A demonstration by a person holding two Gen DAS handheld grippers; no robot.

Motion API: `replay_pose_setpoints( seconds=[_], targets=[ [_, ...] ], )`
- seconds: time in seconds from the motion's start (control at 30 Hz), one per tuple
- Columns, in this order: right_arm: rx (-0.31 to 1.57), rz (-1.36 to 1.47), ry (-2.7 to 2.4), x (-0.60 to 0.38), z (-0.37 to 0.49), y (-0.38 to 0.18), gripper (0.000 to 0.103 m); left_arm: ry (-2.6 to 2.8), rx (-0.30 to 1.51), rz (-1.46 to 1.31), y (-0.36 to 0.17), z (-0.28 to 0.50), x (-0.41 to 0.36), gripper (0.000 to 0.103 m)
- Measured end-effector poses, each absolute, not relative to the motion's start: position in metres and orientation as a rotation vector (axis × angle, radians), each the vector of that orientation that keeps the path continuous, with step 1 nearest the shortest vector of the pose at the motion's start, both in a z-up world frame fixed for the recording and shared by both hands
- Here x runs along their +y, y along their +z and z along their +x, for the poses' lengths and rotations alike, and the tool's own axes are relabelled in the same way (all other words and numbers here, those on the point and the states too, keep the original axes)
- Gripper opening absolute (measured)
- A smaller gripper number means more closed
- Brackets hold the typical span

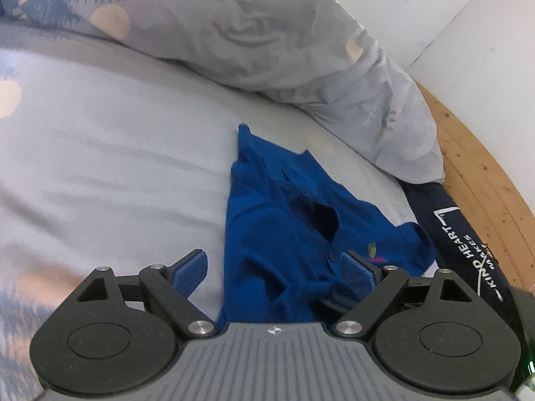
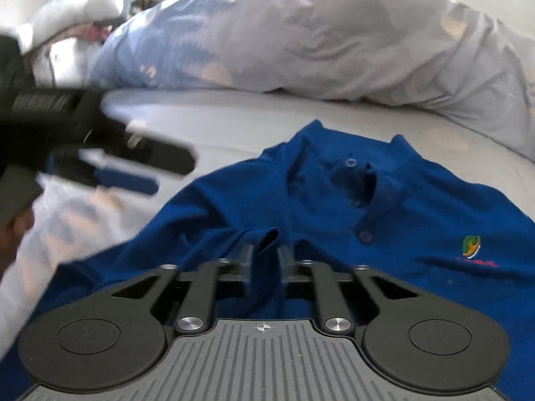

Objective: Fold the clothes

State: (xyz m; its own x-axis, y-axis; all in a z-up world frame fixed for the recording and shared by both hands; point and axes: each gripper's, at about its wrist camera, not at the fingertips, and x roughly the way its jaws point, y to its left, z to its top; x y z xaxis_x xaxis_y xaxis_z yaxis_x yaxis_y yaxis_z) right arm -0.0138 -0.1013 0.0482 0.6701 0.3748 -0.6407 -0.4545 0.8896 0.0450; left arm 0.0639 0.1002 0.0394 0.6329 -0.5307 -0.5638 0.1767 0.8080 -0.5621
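**Blue shirt pinched, other claw waiting**

Left view: my left claw (image 1: 272,272) is spread wide, pinching nothing, just over the blue shirt (image 1: 277,220) lying rumpled on the bed sheet (image 1: 117,153). Its long axis runs away from me, collar toward the pillow (image 1: 267,40).

Right view: my right claw (image 2: 264,260) is pressed together on a fold of shirt cloth. The thin fold could slip free if I tug, bunching the shirt
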Motion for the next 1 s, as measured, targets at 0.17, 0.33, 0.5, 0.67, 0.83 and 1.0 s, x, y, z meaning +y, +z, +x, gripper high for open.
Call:
replay_pose_setpoints(
  seconds=[0.17, 0.33, 0.5, 0.67, 0.83, 1.0],
  targets=[
    [0.566, -0.214, 0.57, -0.071, -0.042, 0.068, 0.006, -0.339, 0.808, -0.517, 0.037, 0.087, 0.123, 0.091],
    [0.515, -0.3, 0.673, -0.039, -0.063, 0.069, 0.006, -0.301, 0.839, -0.605, 0.021, 0.094, 0.144, 0.09],
    [0.527, -0.23, 0.762, -0.051, -0.066, 0.077, 0.006, -0.32, 0.847, -0.605, 0.021, 0.099, 0.137, 0.09],
    [0.55, -0.228, 0.909, -0.03, -0.087, 0.071, 0.006, -0.334, 0.848, -0.559, 0.026, 0.109, 0.13, 0.09],
    [0.547, -0.289, 1.0, -0.003, -0.115, 0.07, 0.006, -0.349, 0.853, -0.473, 0.033, 0.133, 0.123, 0.091],
    [0.563, -0.26, 1.01, -0.011, -0.113, 0.08, 0.006, -0.369, 0.927, -0.424, 0.019, 0.142, 0.113, 0.08]
  ],
)
